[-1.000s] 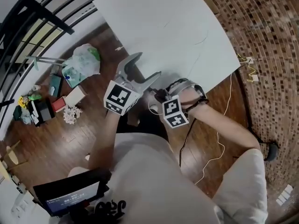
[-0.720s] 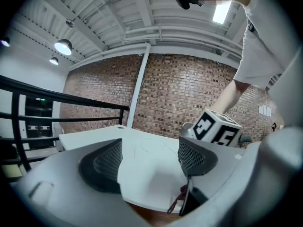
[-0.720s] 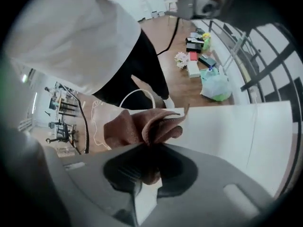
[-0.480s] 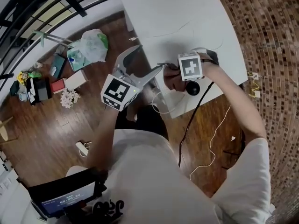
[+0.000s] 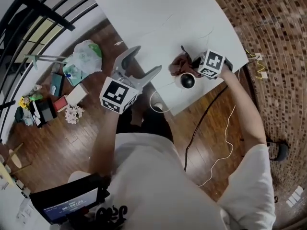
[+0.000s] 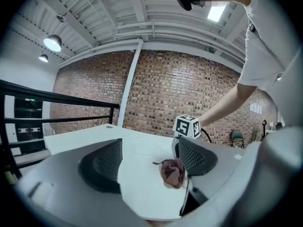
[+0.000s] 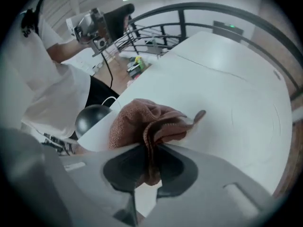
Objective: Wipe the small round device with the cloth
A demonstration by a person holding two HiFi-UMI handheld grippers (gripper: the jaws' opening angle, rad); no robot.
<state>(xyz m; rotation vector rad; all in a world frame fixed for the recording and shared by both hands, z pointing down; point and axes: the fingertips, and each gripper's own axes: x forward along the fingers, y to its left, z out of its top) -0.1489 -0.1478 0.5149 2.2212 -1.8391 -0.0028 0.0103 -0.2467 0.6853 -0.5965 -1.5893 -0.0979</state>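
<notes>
Device (image 5: 187,81), small, round and dark, sits right at the near edge of the worktop (image 5: 158,13). That edge is my main worry, because a wiping stroke toward me could roll or shove it off.

My left tool (image 5: 148,60) hangs off to the side with its jaws wide apart and nothing in them. Nothing steadies the device, so the first push may just move it instead of cleaning it.

My right tool (image 5: 192,63) points steeply down, clamped on the cloth (image 5: 180,63), which hangs bunched just beside the device. Only one fold is pinched, so a hard drag could pull it free.

A white cable (image 5: 156,102) loops off the edge nearby and could snag; I cannot tell whether it belongs to the device.

Only the head view shows that loop and both tools together. The right gripper view alone shows the pinch on the fold (image 7: 142,122), with the device (image 7: 92,118) beyond. The left gripper view shows the cloth (image 6: 173,172) but not the device.
</notes>
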